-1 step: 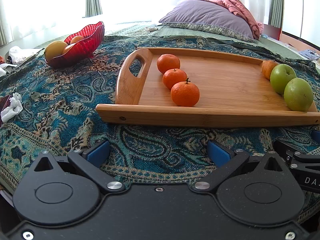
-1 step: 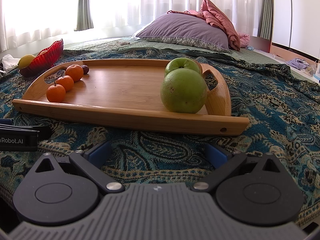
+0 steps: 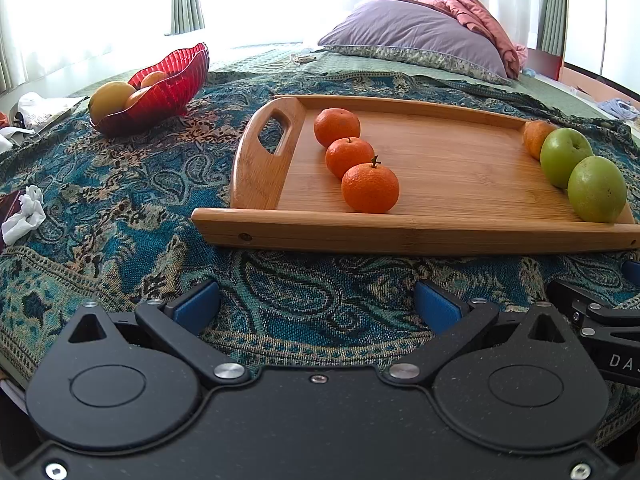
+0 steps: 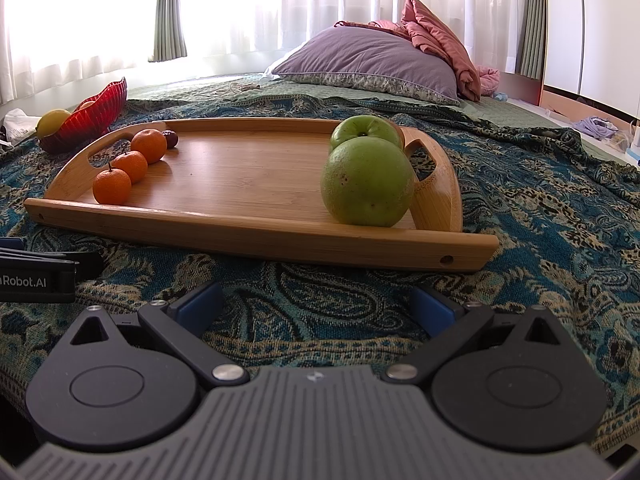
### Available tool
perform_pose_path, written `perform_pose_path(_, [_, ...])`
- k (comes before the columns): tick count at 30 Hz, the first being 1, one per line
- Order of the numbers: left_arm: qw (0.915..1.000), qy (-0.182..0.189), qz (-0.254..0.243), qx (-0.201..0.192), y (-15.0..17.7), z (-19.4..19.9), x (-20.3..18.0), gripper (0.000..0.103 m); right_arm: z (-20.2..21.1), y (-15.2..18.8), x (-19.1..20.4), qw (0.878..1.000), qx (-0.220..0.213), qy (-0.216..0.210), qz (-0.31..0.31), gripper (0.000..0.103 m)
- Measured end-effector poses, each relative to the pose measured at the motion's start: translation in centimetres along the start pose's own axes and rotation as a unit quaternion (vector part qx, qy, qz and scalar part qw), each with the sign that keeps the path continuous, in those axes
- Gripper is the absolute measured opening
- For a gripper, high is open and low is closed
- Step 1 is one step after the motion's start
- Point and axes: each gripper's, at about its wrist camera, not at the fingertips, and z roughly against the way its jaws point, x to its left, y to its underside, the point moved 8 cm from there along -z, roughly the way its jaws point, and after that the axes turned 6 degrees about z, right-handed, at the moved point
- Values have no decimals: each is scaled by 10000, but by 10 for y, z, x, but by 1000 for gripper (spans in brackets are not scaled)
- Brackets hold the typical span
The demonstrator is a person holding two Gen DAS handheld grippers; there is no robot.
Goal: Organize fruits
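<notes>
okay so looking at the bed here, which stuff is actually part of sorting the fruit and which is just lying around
Part of the job:
wooden tray
three oranges in a row
two green apples
another orange fruit at the tray's far right corner
small dark fruit
red bowl holding fruit
left gripper and right gripper, both open

Lying about:
purple pillow
pink blanket
crumpled tissue

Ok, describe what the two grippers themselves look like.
The left gripper has a smooth matte black body, two round black discs, silver screws and blue fingertips. The right gripper matches it, but its centre plate is ribbed grey. White lettering marks each one's side. No cables or sleeves show.
</notes>
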Motion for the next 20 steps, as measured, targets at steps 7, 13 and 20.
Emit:
perform_pose_path(7, [10000, -1, -2, -2, 0, 0, 0, 103, 0, 0, 0, 10000, 1, -1, 1, 103])
perform_pose_path(13, [10000, 4, 1, -11, 0, 0, 0, 103, 0, 0, 0, 10000, -2, 0, 1, 103])
perform_pose_path(20, [10000, 0, -54, -72, 0, 2, -1, 103, 1, 0, 0, 10000, -18, 2, 5, 103])
